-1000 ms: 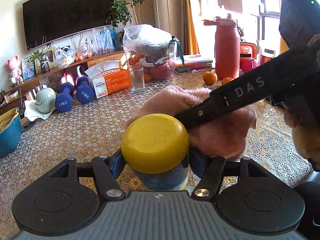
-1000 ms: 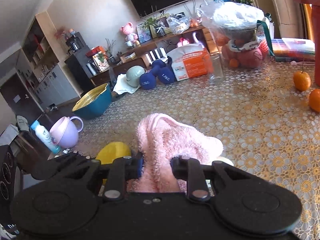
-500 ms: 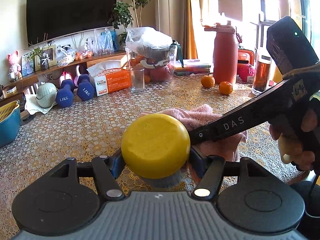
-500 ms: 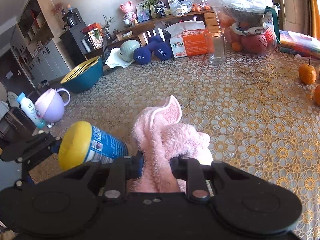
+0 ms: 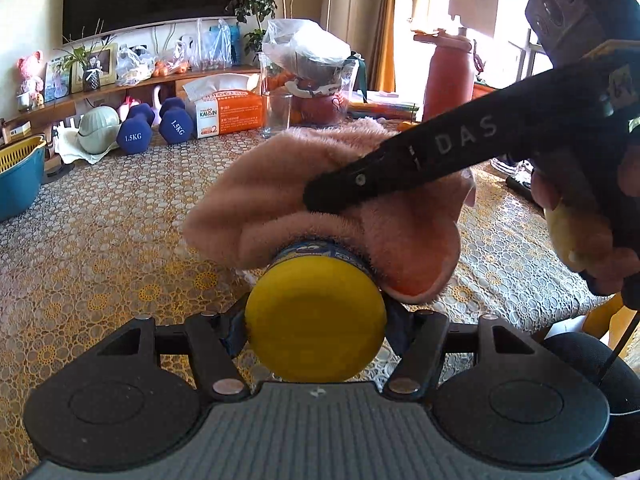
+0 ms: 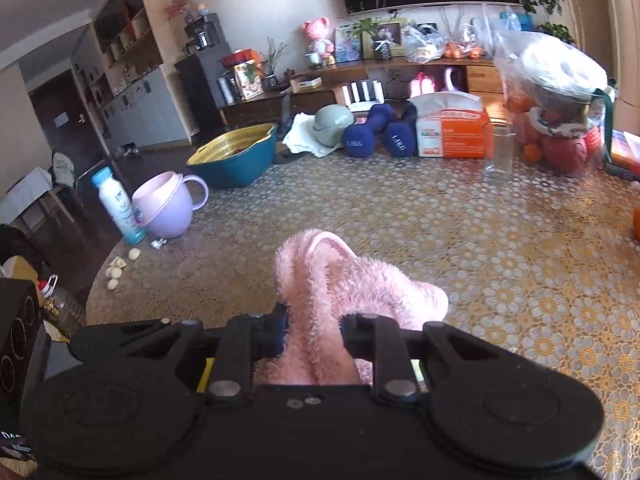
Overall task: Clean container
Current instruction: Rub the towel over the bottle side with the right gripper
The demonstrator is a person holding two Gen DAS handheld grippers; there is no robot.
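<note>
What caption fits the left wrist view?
Left tongs grip a yellow-lidded can while right tongs press a pink towel over it.

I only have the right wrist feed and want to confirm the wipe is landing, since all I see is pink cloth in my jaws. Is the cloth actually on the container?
Observer: Yes. In the left wrist view the pink cloth is draped over the container's blue labelled body.
Operator: What is holding the container?
Observer: The left gripper, shut on it near its yellow cap, which faces that camera.
Operator: Is my gripper pressing down on it?
Observer: The right gripper's finger lies across the top of the cloth, above the container.
</note>
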